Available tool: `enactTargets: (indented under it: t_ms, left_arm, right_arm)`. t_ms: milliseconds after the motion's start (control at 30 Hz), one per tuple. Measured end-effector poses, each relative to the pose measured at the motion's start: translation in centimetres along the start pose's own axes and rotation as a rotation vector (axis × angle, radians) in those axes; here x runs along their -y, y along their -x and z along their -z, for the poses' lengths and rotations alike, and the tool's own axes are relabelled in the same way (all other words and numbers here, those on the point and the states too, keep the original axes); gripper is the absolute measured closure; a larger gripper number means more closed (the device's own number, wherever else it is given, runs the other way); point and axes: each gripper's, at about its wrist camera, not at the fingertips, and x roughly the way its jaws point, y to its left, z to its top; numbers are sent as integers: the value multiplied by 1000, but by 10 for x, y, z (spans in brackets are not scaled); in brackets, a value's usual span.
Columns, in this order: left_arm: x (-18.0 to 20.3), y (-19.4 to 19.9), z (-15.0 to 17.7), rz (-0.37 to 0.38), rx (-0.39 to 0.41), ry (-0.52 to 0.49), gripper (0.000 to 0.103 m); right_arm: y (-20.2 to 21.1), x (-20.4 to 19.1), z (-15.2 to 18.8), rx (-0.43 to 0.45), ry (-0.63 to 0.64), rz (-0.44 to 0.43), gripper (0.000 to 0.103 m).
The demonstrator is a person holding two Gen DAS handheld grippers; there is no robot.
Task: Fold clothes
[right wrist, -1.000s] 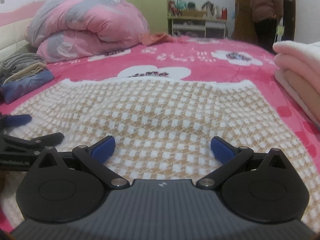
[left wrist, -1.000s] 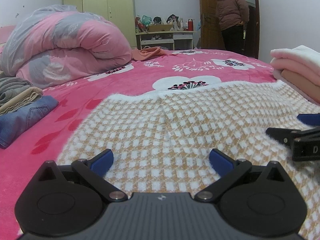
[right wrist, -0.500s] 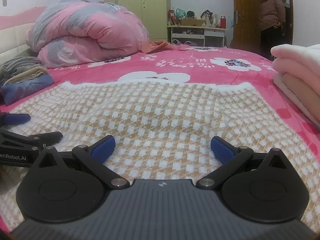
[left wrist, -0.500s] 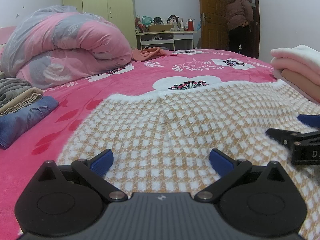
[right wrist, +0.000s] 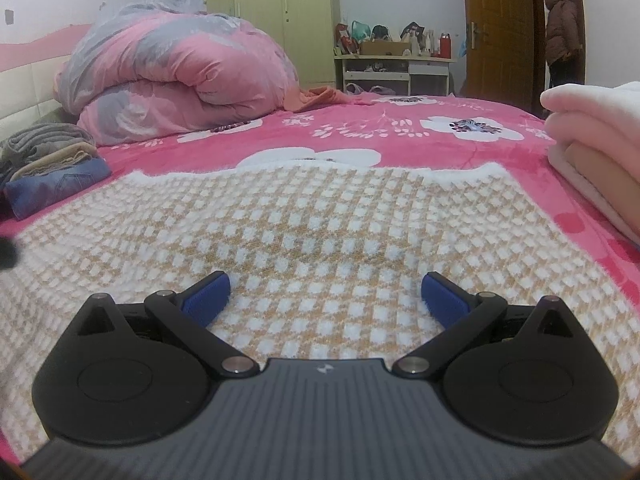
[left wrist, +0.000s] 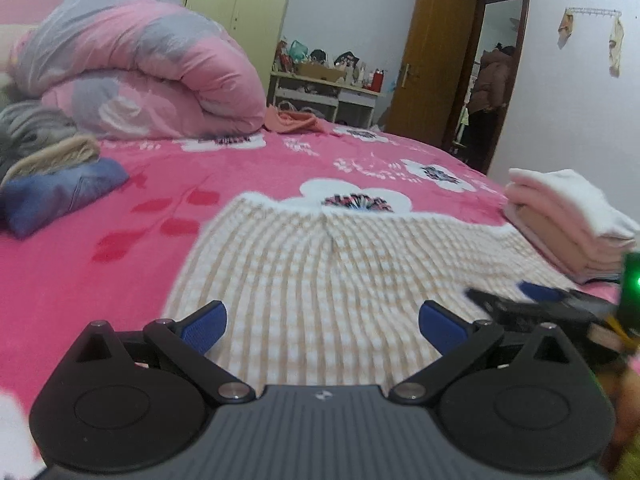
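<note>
Beside checked garment (right wrist: 320, 216): folded towels (right wrist: 600, 128) right; jeans pile (right wrist: 56, 176) left

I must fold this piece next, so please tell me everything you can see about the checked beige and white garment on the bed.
The checked garment lies spread flat on the pink flowered bedspread. It looks like fluffy knit, with small beige and white squares and a white fuzzy far edge. A faint crease runs down its middle in the left wrist view. It is not yet folded. Both claws, left and right, are open above its near part and hold nothing. A folded pink stack sits at its right.
</note>
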Motion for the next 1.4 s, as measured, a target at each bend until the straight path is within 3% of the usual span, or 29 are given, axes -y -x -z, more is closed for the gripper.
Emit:
enactTargets:
  t_ms: [267,533,600,867,1033,1200,1400]
  left_arm:
    - [-2,41,40,42,-61,52,0]
    - [-2,46,65,81,-141,170,2]
    - [-6,46,70,73,-144,203,7]
    - [-30,34,71,81,-61,371,17]
    - [-36,17,67,97,-5,397,21]
    - [-41,-4,63,88,47,424,33]
    - [-43,-26,53,91,77,480,36]
  right_arm:
    - [1,3,1,8,-17,-16,1]
    - [2,3,1,11,-18,-15,1]
    - [3,3,1,12,-19,-16,1]
    - [3,3,2,12,-20,-16,1]
    - [3,2,1,11,-17,-13,1]
    - [3,2,1,10,-16,-14,1]
    - [3,3,1,10,-18,-15,1]
